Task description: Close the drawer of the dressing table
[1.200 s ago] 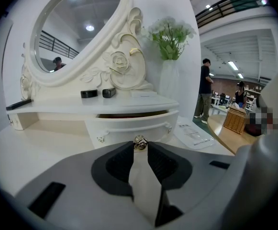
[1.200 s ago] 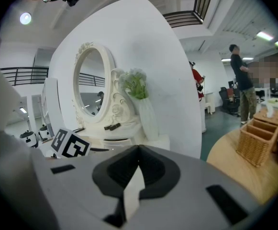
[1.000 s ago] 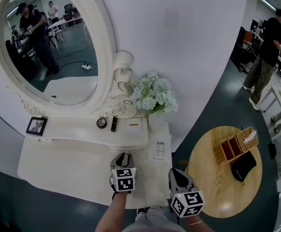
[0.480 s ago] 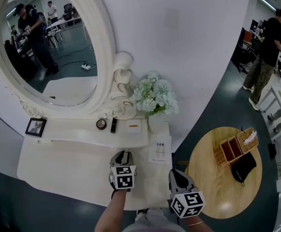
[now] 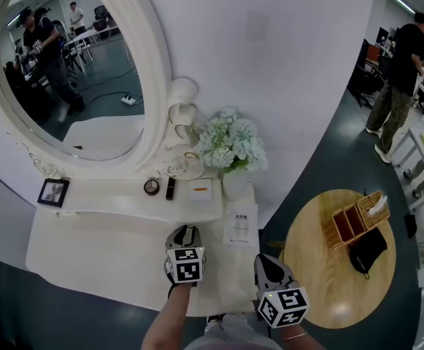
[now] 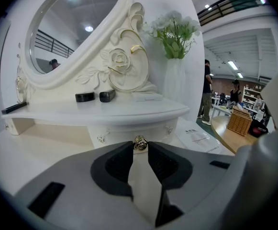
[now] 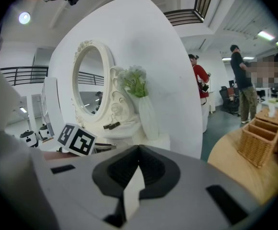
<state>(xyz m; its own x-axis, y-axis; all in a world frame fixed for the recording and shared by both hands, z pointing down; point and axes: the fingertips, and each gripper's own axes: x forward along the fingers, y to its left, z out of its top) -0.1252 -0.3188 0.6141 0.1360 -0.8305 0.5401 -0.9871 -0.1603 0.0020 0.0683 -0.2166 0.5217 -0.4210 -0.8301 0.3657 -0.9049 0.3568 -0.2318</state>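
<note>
Risk of slipping off small gold knob [image 6: 139, 142], pinched only at tips of left gripper [image 5: 185, 230], if pushing off-axis. Could also skew & jam drawer [image 6: 129, 131], or rattle flower vase [image 6: 175, 83] at right w/ a hard shove. Grips knob w/ jaws narrowly apart, apparently clamped. Right gripper [image 7: 139, 150]: fully closed, empty, near right. Drawer: under shelf [image 6: 105, 111] at far centre of dressing table [image 5: 87, 250]. Shows white curved front w/ bow trims [image 6: 101, 139] beside knob. Hard to tell how far out.

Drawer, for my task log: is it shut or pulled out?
Shut, or nearly: its front sits back under the shelf, no drawer box showing. The left gripper pinches its knob.
</note>
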